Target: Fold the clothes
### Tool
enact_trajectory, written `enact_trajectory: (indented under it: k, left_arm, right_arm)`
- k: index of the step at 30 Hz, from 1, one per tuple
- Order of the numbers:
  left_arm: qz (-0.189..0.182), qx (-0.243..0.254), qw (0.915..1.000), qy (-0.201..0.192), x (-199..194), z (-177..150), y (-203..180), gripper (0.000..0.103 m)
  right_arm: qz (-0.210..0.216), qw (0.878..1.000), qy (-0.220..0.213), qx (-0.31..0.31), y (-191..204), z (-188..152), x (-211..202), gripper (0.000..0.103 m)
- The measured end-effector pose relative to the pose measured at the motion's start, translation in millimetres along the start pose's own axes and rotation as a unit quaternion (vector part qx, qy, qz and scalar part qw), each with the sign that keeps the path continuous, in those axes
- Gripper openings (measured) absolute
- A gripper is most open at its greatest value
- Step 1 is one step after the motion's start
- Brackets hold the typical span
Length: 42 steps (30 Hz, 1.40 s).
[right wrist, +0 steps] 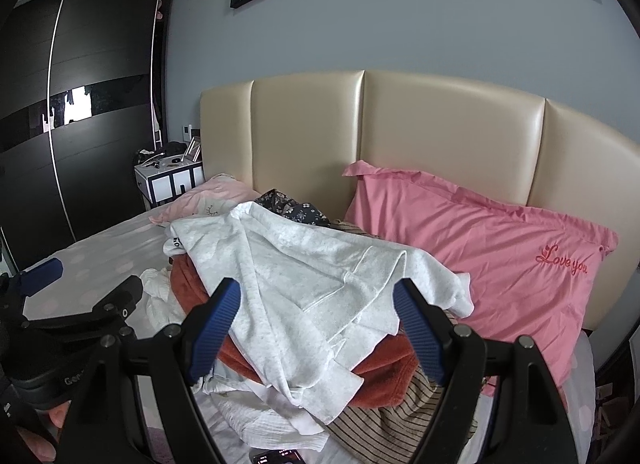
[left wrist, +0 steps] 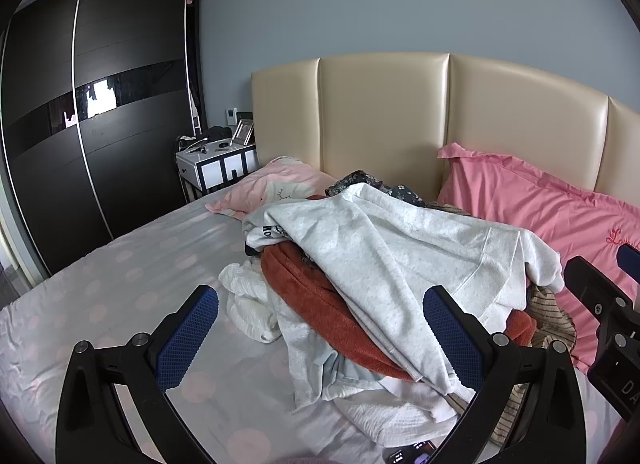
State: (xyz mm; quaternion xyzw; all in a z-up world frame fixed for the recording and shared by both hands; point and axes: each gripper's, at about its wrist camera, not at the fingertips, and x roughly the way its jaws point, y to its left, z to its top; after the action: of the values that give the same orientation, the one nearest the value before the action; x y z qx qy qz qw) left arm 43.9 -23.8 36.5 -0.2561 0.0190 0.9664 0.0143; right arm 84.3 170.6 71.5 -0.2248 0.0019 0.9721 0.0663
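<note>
Overhead, both tools spread wide, left tool, right tool, rumpled fleecy grey sweatshirt, rust terry towel

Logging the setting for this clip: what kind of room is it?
A home bedroom: a bed with a padded cream headboard, a pink pillow against it, and a dark sliding-door wardrobe beside a cluttered nightstand.

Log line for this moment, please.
stage: pre-grasp | left tool: open, empty | right tool: open, empty | sweatshirt: atop pile, unfolded | bed: pile
</note>
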Motion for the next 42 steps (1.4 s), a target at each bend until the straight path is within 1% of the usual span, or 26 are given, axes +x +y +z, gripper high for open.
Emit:
enact_trajectory:
  k: [2, 6, 8, 12, 14, 15, 16, 18, 21, 24, 28, 29, 30, 31, 32, 34, 36, 39, 42]
  left_arm:
    - [-0.003, 0.000, 1.0000, 0.001, -0.3, -1.0, 1.4, 0.103]
    - [-0.013, -0.005, 0.9999, 0.002, -0.7, -3.1, 5.4, 0.103]
    - [-0.009, -0.007, 0.9999, 0.001, -0.4, -4.3, 7.7, 0.103]
    - [0.019, -0.013, 0.9997, -0.011, -0.2, -8.1, 14.5, 0.103]
    - [0.022, -0.026, 0.9993, -0.014, 0.8, -10.5, 21.8, 0.103]
    - [0.020, -0.034, 0.9991, -0.013, 2.0, -11.6, 26.3, 0.103]
    - [0.020, -0.042, 0.9988, -0.013, 3.7, -12.9, 30.8, 0.103]
    - [0.026, -0.056, 0.9980, -0.013, 7.8, -16.2, 39.9, 0.103]
    - [0.034, -0.065, 0.9973, -0.001, 18.3, -22.1, 54.6, 0.103]
    - [0.053, -0.065, 0.9964, 0.010, 28.9, -29.4, 68.7, 0.103]
    - [0.071, -0.067, 0.9946, 0.034, 47.4, -38.4, 85.1, 0.103]
    - [0.075, -0.067, 0.9941, 0.039, 52.2, -40.3, 88.7, 0.103]
    - [0.078, -0.067, 0.9937, 0.044, 57.1, -42.6, 92.5, 0.103]
    - [0.082, -0.066, 0.9932, 0.049, 62.0, -45.1, 96.5, 0.102]
    - [0.086, -0.068, 0.9926, 0.053, 66.4, -47.6, 100.8, 0.099]
    - [0.095, -0.076, 0.9907, 0.062, 75.3, -52.3, 110.3, 0.076]
    - [0.103, -0.089, 0.9880, 0.073, 84.8, -56.9, 121.0, 0.069]
    - [0.104, -0.105, 0.9857, 0.081, 94.5, -65.5, 135.2, 0.069]
    - [0.114, -0.117, 0.9829, 0.086, 102.9, -72.4, 147.8, 0.069]
  right_arm:
    - [0.008, 1.000, 0.002, -0.002, 0.9, 0.1, 0.5, 0.079]
    - [0.039, 0.999, -0.002, 0.008, -0.5, 0.0, 1.6, 0.079]
    - [0.054, 0.998, -0.007, 0.012, -1.2, -1.5, 2.5, 0.079]
    - [0.086, 0.996, 0.008, 0.026, -3.5, -4.1, 13.3, 0.080]
    - [0.122, 0.991, 0.025, 0.048, -8.5, -6.3, 22.6, 0.081]
    - [0.133, 0.989, 0.028, 0.054, -9.7, -7.5, 26.3, 0.081]
    - [0.142, 0.988, 0.028, 0.059, -10.7, -8.7, 29.6, 0.081]
    - [0.152, 0.986, 0.016, 0.064, -11.6, -10.5, 32.7, 0.081]
    - [0.143, 0.987, 0.020, 0.065, -11.4, -9.6, 43.6, 0.081]
    - [0.120, 0.992, 0.036, 0.034, -7.1, -9.4, 60.8, 0.081]
    - [0.122, 0.991, 0.060, 0.015, 0.3, -15.6, 91.7, 0.080]
    - [0.122, 0.990, 0.066, 0.011, 2.2, -17.1, 99.4, 0.080]
    - [0.122, 0.990, 0.072, 0.005, 4.3, -18.7, 107.3, 0.075]
    - [0.122, 0.989, 0.078, -0.004, 7.9, -19.9, 116.2, 0.066]
    - [0.122, 0.989, 0.084, -0.013, 11.4, -21.2, 125.0, 0.063]
    - [0.127, 0.987, 0.092, -0.025, 18.3, -23.7, 143.1, 0.060]
    - [0.141, 0.984, 0.106, -0.027, 25.1, -25.6, 163.4, 0.059]
    - [0.160, 0.978, 0.127, -0.031, 35.5, -28.4, 193.9, 0.059]
    - [0.150, 0.976, 0.151, -0.048, 47.2, -29.7, 225.1, 0.059]
